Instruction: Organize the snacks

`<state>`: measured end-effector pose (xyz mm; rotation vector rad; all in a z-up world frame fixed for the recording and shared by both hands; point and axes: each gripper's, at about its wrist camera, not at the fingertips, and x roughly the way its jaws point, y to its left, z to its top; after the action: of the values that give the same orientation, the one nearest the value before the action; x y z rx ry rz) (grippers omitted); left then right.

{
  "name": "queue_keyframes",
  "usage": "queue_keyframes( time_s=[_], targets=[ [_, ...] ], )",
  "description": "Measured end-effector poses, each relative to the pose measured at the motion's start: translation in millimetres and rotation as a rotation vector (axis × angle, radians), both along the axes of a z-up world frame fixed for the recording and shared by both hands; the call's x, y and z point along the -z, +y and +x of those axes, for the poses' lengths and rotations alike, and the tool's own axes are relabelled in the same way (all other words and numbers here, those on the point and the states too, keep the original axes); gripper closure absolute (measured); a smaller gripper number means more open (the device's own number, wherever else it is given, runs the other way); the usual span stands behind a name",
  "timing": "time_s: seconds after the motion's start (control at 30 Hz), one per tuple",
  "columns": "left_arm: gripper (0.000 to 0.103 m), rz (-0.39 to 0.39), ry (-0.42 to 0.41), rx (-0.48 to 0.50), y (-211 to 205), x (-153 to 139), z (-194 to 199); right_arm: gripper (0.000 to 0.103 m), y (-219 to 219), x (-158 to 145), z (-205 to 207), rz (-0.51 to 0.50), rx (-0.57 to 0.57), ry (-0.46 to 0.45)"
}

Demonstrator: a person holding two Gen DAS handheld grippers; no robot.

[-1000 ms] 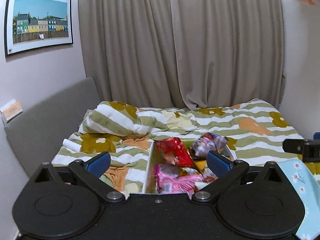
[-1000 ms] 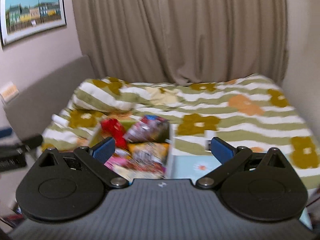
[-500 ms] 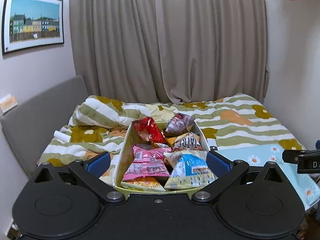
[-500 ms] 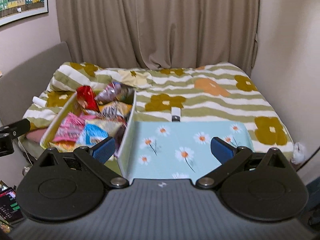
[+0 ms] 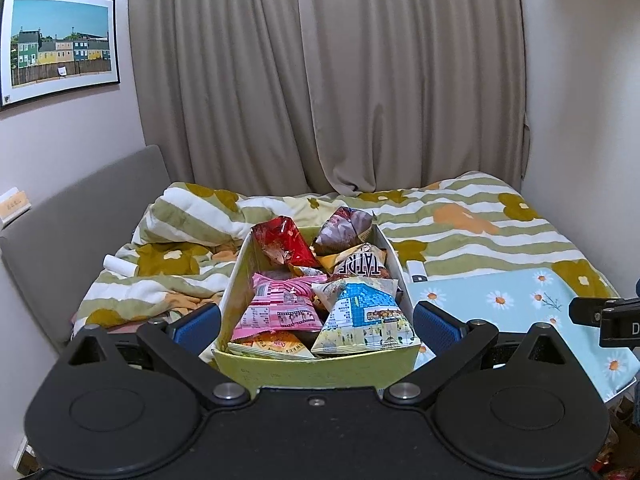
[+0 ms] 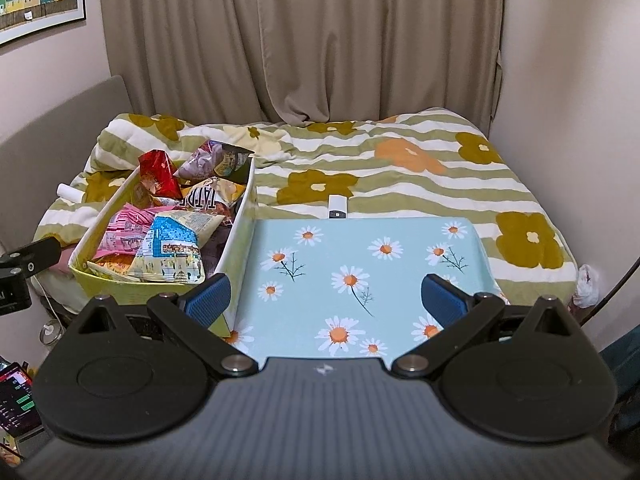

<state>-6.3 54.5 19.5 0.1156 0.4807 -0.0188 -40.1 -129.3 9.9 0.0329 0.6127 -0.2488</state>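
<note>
A yellow-green snack box point(image 5: 312, 372) sat at the near edge of a bed covered by a striped floral quilt point(image 5: 472, 224), packed with bagged snacks: a red bag point(image 5: 282, 242) and a purple bag point(image 5: 344, 230) at its far end, a pink bag point(image 5: 280, 308) and a blue-and-white pyramid bag point(image 5: 366, 320) nearest the viewer. The left gripper point(image 5: 316, 322) hung before the box with its blue pads spread wide, gripping nothing. The right gripper point(image 6: 326, 300), equally wide apart and empty, faced a pale blue daisy-print mat point(image 6: 360, 264) lying against the box's 3 o'clock side. A white remote point(image 6: 337, 207) lay at the mat's 12 o'clock edge. Only the right view showed a lit phone screen point(image 6: 16, 400) low at 8 o'clock; only the left view took in the whole framed picture of houses point(image 5: 60, 46).
</note>
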Motion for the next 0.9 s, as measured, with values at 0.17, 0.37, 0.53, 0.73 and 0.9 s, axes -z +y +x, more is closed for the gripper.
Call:
queue_keyframes(
  time_s=[0.17,0.37,0.53,0.73,0.9],
  targets=[
    [0.000,0.000,0.005,0.004,-1.6,0.0,-1.9,0.000,-0.1,0.3,-0.2,0.001,-0.001,0.001],
    [0.000,-0.006,0.003,0.000,-1.3,-1.1,-3.6,0.000,0.4,0.5,-0.4,0.002,0.001,0.000],
    [0.000,-0.007,0.007,0.005,-2.4,-0.8,-2.0,0.000,0.0,0.5,-0.4,0.002,0.001,0.001],
    [0.000,-0.012,0.010,0.007,-1.6,-1.4,-1.4,0.000,-0.7,0.6,-0.6,0.003,0.001,-0.001],
    [0.000,-0.014,0.011,0.008,-0.6,-1.4,-1.2,0.000,-1.7,1.1,-0.4,0.004,0.000,0.001]
  ],
)
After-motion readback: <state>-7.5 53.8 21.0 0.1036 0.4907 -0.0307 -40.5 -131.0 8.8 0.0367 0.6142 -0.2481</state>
